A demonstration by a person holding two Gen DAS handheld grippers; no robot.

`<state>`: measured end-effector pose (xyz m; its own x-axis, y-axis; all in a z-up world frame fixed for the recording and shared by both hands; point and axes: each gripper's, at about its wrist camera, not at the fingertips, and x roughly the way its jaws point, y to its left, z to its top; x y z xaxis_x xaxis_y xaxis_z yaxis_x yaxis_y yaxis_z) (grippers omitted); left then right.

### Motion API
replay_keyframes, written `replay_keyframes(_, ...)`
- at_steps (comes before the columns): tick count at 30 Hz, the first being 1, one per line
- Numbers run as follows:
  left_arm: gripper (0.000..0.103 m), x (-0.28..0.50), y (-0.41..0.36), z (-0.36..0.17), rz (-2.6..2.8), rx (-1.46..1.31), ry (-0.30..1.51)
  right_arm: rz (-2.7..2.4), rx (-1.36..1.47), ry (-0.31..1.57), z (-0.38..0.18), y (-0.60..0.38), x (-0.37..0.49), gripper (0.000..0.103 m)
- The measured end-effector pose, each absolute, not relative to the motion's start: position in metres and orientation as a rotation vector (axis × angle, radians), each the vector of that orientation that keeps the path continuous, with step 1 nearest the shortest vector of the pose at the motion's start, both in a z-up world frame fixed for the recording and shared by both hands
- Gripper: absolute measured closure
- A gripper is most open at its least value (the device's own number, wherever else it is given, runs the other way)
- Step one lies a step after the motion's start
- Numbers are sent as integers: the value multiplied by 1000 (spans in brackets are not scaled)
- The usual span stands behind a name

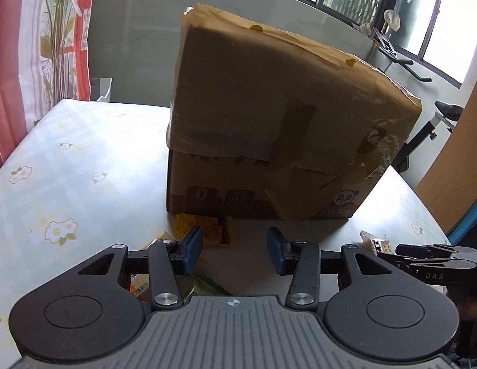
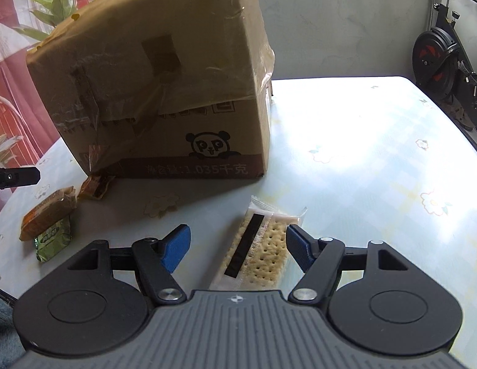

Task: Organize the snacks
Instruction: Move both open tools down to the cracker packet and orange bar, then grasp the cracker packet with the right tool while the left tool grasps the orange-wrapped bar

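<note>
1. On your left, the left gripper [image 1: 235, 246] hangs released, nothing between its fingers, low over the tabletop [image 1: 84, 160]. A yellow snack packet [image 1: 207, 230] lies just beyond it, at the foot of the cardboard box [image 1: 269, 123].
2. That box stands mid-tabletop with its flaps down, so the step in hand looks like reaching for the loose snacks.
3. On your right, the right gripper [image 2: 237, 247] is spread wide, its fingers either side of the cracker packet [image 2: 260, 252] lying flat; I can't tell whether either finger touches it.
4. Next move, I'd judge: lower, then pinch the packet across its width.
5. Only the right view shows the orange packet [image 2: 47, 212] and green packet [image 2: 52, 243] near-left; the left view hides these behind its own fingers.
</note>
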<state>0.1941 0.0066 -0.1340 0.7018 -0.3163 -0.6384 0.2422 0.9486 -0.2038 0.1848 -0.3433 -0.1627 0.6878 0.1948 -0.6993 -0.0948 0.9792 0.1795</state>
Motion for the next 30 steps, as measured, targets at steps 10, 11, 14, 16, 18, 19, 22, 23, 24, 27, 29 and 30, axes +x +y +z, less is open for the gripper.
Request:
replay_keyframes(10, 55, 192, 5, -142, -296, -112, 757, 202, 46, 848, -180, -333, 195, 49)
replay_keyframes(11, 55, 192, 5, -142, -295, -114, 759, 229, 36, 844, -180, -331, 196, 49)
replay_keyframes(14, 55, 192, 5, -143, -293, -113, 762, 301, 3, 826, -182, -322, 202, 50)
replay_keyframes(16, 55, 192, 5, -143, -287, -103, 758, 328, -34, 810, -185, -314, 207, 52)
replay_keyframes(18, 55, 192, 6, -139, -266, -69, 736, 346, -64, 790, -187, -309, 209, 52)
replay_keyframes(19, 54, 193, 8, -138, -249, -47, 721, 349, -70, 781, -188, -308, 210, 52)
replay_keyframes(22, 54, 199, 24, -133, -200, -22, 716, 352, -83, 753, -191, -306, 208, 53)
replay_keyframes(23, 54, 202, 31, -133, -186, -32, 718, 356, -84, 743, -193, -307, 206, 52)
replay_keyframes(24, 54, 204, 37, -134, -175, -42, 722, 360, -80, 735, -194, -308, 206, 52)
replay_keyframes(27, 54, 211, 50, -139, -147, -53, 739, 359, -70, 712, -198, -307, 204, 52)
replay_keyframes(29, 54, 215, 55, -143, -135, -58, 754, 354, -76, 697, -200, -305, 203, 52)
replay_keyframes(30, 54, 217, 56, -144, -136, -60, 763, 354, -78, 692, -201, -305, 203, 52)
